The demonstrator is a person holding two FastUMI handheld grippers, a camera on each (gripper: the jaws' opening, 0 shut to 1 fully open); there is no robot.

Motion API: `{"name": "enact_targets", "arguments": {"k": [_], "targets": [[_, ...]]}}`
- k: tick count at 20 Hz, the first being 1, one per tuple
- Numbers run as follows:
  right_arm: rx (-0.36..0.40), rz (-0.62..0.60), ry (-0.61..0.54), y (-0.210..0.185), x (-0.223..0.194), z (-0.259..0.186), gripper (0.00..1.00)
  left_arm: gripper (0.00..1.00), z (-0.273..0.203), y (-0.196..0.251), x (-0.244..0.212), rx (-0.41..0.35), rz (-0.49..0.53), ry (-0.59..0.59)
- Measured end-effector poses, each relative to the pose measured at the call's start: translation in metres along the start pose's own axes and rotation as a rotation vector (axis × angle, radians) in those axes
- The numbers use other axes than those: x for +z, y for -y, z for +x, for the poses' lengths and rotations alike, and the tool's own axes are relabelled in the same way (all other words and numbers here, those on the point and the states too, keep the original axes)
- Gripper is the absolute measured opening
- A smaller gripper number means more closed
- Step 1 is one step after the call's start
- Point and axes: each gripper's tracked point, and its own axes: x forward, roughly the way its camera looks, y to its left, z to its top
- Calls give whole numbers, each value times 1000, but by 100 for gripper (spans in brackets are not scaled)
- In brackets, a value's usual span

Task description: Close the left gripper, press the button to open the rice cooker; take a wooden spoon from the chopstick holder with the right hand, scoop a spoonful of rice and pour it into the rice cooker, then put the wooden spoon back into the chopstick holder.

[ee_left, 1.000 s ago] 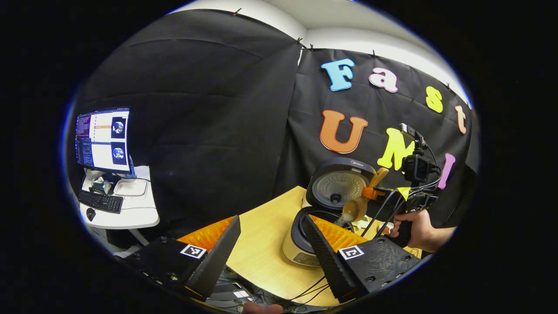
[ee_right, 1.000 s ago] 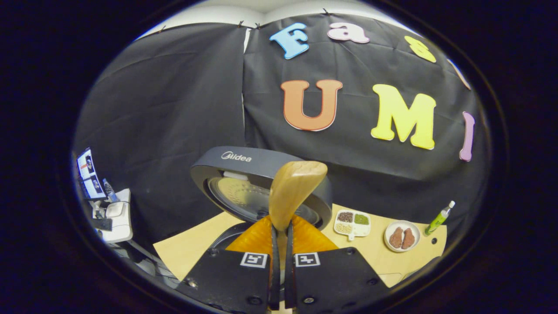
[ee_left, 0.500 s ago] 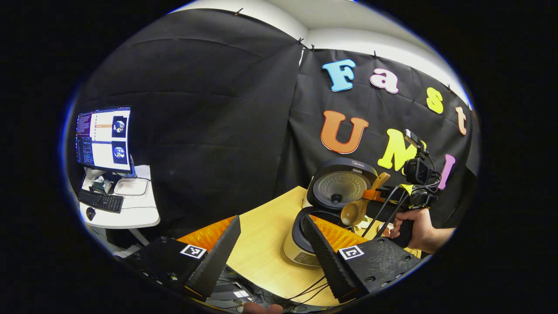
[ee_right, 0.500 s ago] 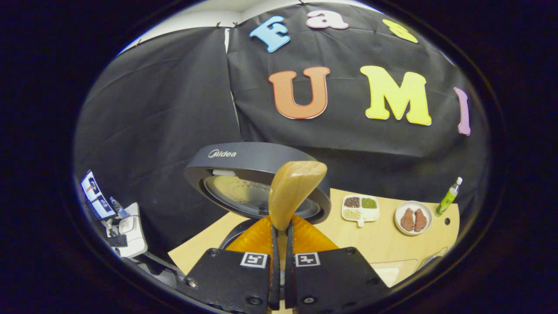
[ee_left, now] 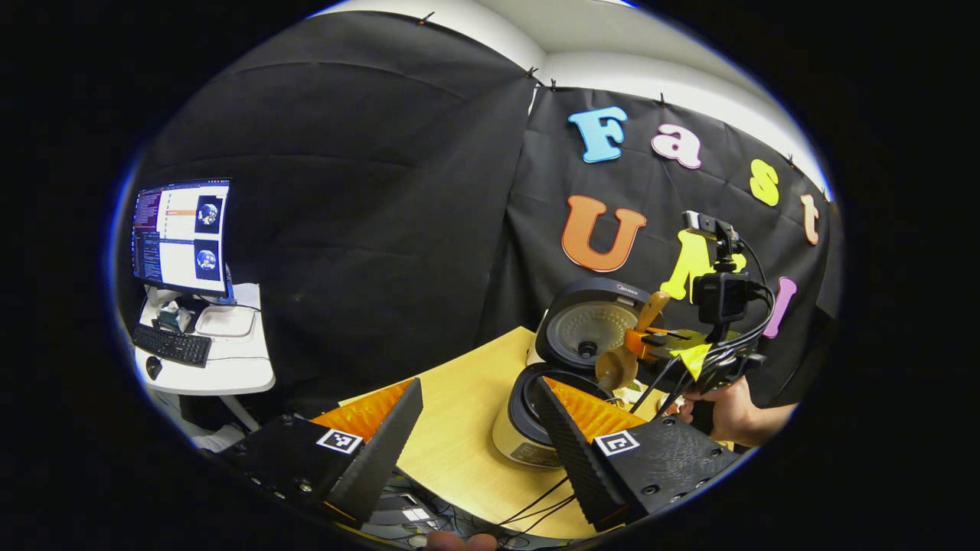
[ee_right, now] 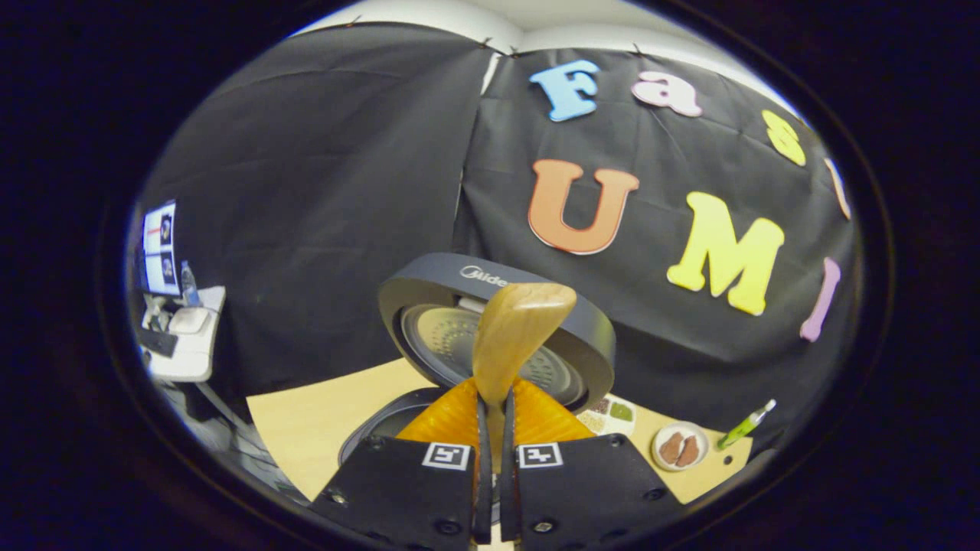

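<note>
In the right gripper view, nearest to the camera, the right gripper (ee_right: 491, 428) is pinching the wooden spoon (ee_right: 514, 337) by its handle, both fingers pressed on it, and the end of the handle rises between them in front of the cooker. In the left gripper view the left gripper (ee_left: 475, 425) has its fingers spread wide with nothing between them, low over the near edge of the tabletop (ee_left: 459, 428).

Compared with a second ago, the spoon bowl in the left gripper view has turned and lifted a little; it now hangs just above the open pot of the rice cooker (ee_left: 536, 417), and the hand (ee_left: 727, 413) that holds the right gripper is somewhat higher. I judge that the pouring is finished or almost finished, so the step that remains is to bring the spoon back to the chopstick holder. I cannot say if rice is left in the bowl.

For room: the raised lid (ee_right: 498, 321) stands close behind the spoon, so a move backward or upward should be away from the lid rim. Cables (ee_left: 536, 505) run over the near tabletop edge. To the right, farther off, a divided dish (ee_right: 609, 415), a plate (ee_right: 677, 446) and a small green bottle (ee_right: 746, 425) stand near the far tabletop edge; the surface between them and the cooker looks free
</note>
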Motion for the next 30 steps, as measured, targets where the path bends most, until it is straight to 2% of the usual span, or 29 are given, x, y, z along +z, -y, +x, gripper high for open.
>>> {"name": "enact_targets", "arguments": {"k": [3,8,13,18,21,27,28,29,30], "targets": [[4,-60,18,-6,-1,-3,10,95,-1,-3,-2,4,-11,0],[22,-3,5,3,-2,-2,10,95,0,-3,0,4,-17,0],[69,188,-8,20,2,-12,10,95,1,14,2,-20,6,0],[83,458,-13,69,-5,-62,10,95,8,57,1,-81,54,-8],[21,543,5,125,-17,-85,10,95,15,88,2,-130,77,-4],[-231,628,-17,260,-94,-152,10,95,26,149,-12,-241,110,-19],[-276,640,-31,281,-110,-164,10,100,27,156,-15,-258,113,-25],[-318,652,-42,301,-125,-175,10,95,28,164,-17,-270,118,-32],[-358,662,-53,320,-140,-184,10,100,30,171,-19,-281,123,-37]]}}
